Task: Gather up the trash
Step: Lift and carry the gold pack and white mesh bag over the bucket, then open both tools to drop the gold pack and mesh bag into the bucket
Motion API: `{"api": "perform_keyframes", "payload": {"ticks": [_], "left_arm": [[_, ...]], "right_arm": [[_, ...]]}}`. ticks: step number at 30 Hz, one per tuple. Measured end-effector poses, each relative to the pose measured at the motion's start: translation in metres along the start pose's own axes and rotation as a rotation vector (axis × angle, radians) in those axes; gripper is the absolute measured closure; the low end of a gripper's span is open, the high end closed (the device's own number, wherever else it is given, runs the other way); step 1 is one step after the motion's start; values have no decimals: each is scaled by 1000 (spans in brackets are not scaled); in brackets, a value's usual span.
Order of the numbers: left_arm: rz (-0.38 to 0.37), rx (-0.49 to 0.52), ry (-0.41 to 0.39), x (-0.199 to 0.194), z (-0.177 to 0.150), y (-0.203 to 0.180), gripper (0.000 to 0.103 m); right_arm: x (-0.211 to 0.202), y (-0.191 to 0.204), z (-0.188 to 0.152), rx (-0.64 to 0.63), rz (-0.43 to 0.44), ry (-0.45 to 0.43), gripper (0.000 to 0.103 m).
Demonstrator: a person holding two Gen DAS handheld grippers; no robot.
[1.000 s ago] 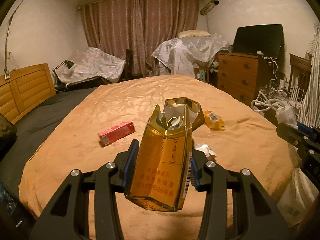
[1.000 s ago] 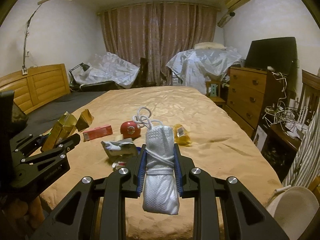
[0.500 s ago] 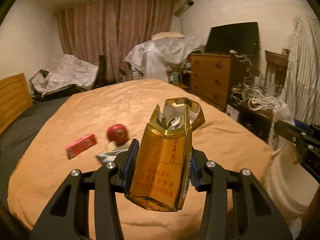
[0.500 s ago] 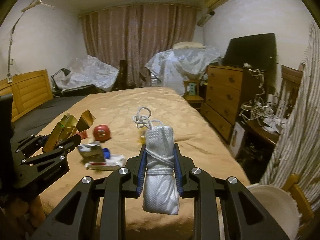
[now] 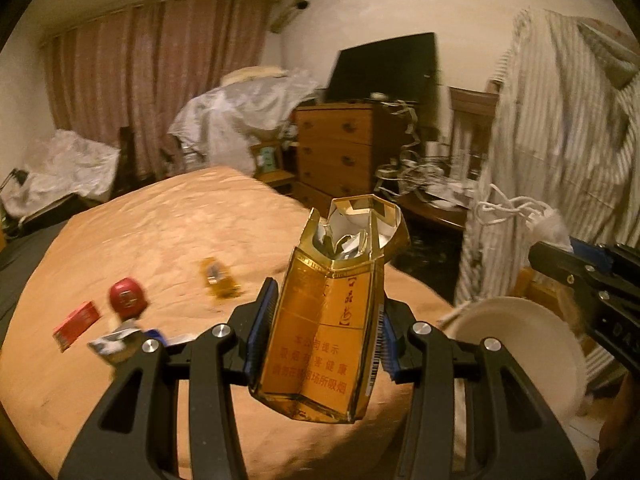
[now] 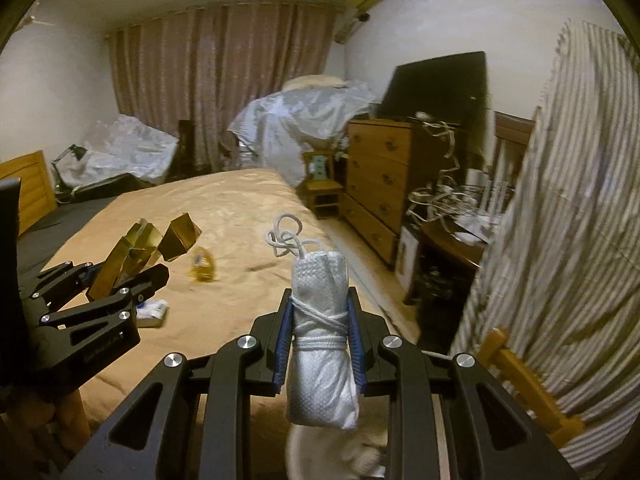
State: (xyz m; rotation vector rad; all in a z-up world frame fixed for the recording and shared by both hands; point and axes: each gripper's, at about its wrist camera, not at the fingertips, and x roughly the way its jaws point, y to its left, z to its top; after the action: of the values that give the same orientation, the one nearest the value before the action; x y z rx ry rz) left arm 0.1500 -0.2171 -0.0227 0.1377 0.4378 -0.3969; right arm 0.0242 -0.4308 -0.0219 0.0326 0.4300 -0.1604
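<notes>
My left gripper (image 5: 324, 332) is shut on a torn gold cigarette carton (image 5: 324, 320), held upright over the bed's near right corner. My right gripper (image 6: 319, 336) is shut on a white rolled cloth bundle (image 6: 320, 344) tied with white cord. A white bin (image 5: 516, 344) stands at the bed's right side, and its rim (image 6: 332, 456) shows just under the bundle. On the orange bedspread (image 5: 168, 240) lie a red round object (image 5: 127, 298), a red small box (image 5: 76, 325), a yellow wrapper (image 5: 218, 278) and crumpled packets (image 5: 120, 340). The left gripper with the carton (image 6: 132, 258) shows in the right wrist view.
A wooden dresser (image 6: 380, 184) with a black screen (image 6: 436, 84) stands right of the bed. Beside it is a cluttered dark table (image 6: 452, 236) with cables. A striped garment (image 6: 568, 260) hangs at the right over a wooden chair (image 6: 520, 384). Covered furniture (image 6: 304, 120) stands before the curtains.
Both grippers have swung to the right, away from the middle of the bed toward its right side. The white bin and striped garment have come into view. Both grips are unchanged.
</notes>
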Motion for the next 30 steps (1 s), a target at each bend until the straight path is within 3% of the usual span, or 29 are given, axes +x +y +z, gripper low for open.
{"api": "perform_keyframes", "payload": {"ticks": [9,15,23,30], "left_arm": [[-135,71,62,22,1,-73,59],[-217,112,173,46,-8,-111,59],[-302,144,323,75,-25,-136,59],[-328,152,381,88,-29,-146,59]], "right_arm": [[3,-88,-7,78,-57,117,77],[26,-137,-24,126,-52,265,77],[61,-167,-49,182,7,453,77],[70,-165,-63,210,18,497,77]]}}
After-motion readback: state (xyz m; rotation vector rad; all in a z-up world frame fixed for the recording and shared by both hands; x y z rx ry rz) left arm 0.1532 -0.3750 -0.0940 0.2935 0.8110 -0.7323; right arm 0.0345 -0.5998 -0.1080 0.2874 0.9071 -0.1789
